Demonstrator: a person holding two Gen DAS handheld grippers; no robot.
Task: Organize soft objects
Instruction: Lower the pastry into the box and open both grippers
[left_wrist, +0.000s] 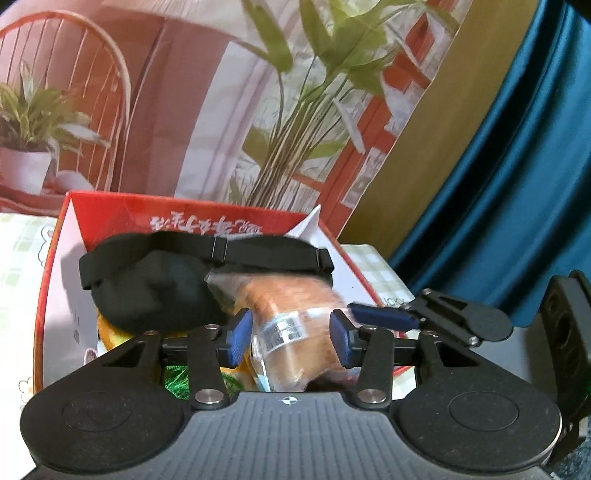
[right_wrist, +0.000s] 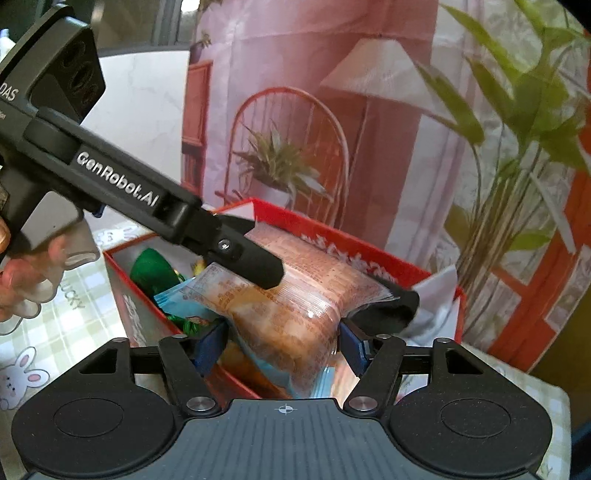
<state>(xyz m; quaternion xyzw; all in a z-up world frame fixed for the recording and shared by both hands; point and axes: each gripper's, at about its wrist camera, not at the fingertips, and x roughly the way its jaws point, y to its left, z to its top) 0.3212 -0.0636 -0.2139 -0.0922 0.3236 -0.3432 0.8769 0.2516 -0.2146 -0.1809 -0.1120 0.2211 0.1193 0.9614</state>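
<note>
1. Soft orange bread in a clear crinkly plastic wrapper (right_wrist: 291, 306) is the item in play. It's sitting over the open red cardboard box (left_wrist: 55, 266), partly on top of the stuff already in there, not fully down inside.
2. Left gripper (left_wrist: 291, 332) has its blue pads (left_wrist: 242, 330) on either side of the wrapper. Looks like the jaws are grasping it, but that view is blurry, so I can't swear the pads are pressing.
3. Right gripper (right_wrist: 282, 347) also straddles the packet; its jaws seem released, with a gap at the left pad.
4. Black fabric eye mask with an elastic strap (left_wrist: 155, 291) lies in the box right behind the bread, touching it.
5. What could go wrong:
   - slippery wrapper sliding out of a light pinch and dropping onto the checked bench cloth (right_wrist: 74, 325)
   - squeezing harder and squashing the bread
   - the strap snagging a jaw and getting dragged out
   - the two grippers bumping, they're really close here
</note>
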